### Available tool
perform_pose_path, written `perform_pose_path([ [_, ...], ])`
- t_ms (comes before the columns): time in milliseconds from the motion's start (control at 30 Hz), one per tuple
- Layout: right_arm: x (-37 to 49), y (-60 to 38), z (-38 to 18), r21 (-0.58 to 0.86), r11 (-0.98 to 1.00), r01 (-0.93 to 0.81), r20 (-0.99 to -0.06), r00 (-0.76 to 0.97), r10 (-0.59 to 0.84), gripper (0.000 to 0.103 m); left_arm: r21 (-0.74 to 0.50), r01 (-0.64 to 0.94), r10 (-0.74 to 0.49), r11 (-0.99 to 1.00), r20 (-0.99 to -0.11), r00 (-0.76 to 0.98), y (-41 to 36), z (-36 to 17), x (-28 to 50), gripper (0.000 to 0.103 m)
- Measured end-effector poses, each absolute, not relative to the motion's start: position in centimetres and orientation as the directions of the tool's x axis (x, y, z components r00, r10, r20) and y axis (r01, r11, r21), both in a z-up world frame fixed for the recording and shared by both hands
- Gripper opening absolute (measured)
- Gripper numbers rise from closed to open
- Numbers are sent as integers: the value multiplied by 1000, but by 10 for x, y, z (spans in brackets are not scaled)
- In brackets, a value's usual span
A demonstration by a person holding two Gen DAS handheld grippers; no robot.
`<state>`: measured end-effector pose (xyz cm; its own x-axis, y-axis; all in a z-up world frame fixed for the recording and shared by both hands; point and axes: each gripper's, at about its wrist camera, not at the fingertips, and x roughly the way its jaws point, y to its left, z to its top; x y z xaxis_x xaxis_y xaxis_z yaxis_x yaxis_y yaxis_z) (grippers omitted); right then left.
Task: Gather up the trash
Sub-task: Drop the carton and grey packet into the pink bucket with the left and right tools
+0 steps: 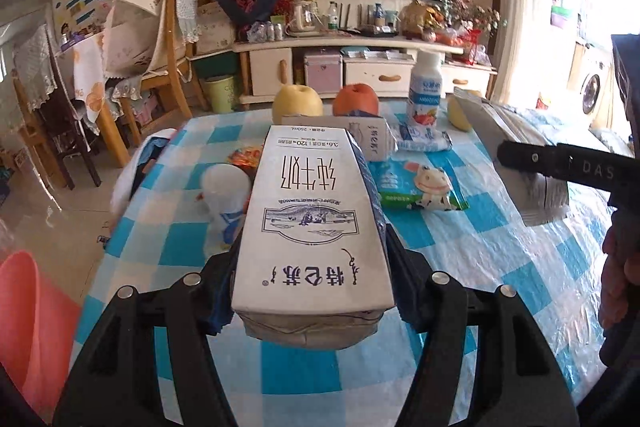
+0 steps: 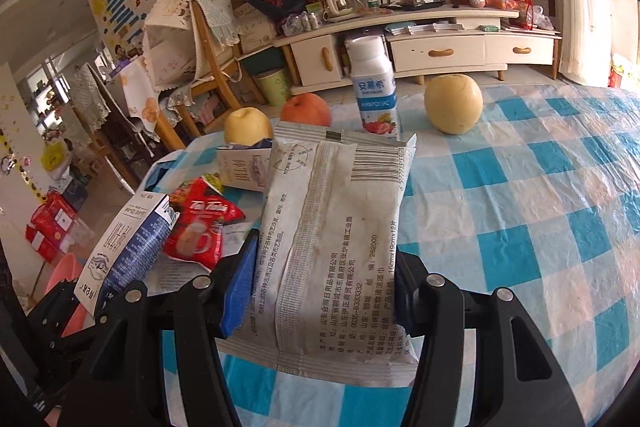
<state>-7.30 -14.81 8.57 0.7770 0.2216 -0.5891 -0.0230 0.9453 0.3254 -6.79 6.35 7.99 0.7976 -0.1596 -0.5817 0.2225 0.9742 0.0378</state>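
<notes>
Left gripper (image 1: 312, 291): clamps 1 milk carton (image 1: 312, 211).
Right gripper (image 2: 320, 299): pinches 1 wipes pack (image 2: 340, 251).
Risk: slick pack may slip; carton could dent.

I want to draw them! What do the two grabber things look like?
Both are black plastic. Each gripper, the left gripper and the right gripper, has two chunky angular arms with cut-out slots and shiny round silver bolts. The right one shows a blue pad on one finger and white letters "DAS" on its side.
</notes>
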Motion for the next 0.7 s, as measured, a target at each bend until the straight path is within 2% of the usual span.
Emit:
perform_pose_path([
  [200, -85, -97, 109, 394, 908, -143, -539, 764, 354, 58, -77, 48, -81, 996, -506, 859, 133, 111, -84, 64],
  [333, -90, -33, 122, 395, 881, -259, -527, 722, 449, 58, -154, -161, 67, 975, -489, 870, 196, 121, -87, 64],
  [400, -92, 6, 128, 388, 861, -327, -525, 690, 499, 58, -164, -292, 180, 942, -486, 855, 231, 123, -89, 64],
  [467, -92, 44, 133, 392, 835, -386, -521, 655, 547, 58, -172, -415, 286, 893, -494, 821, 266, 123, -91, 64],
  [600, -87, 120, 140, 404, 777, -482, -522, 576, 629, 58, -198, -592, 414, 781, -546, 728, 333, 120, -97, 64],
  [700, -82, 173, 146, 398, 744, -537, -532, 525, 664, 58, -237, -687, 458, 687, -592, 663, 382, 114, -104, 64],
])
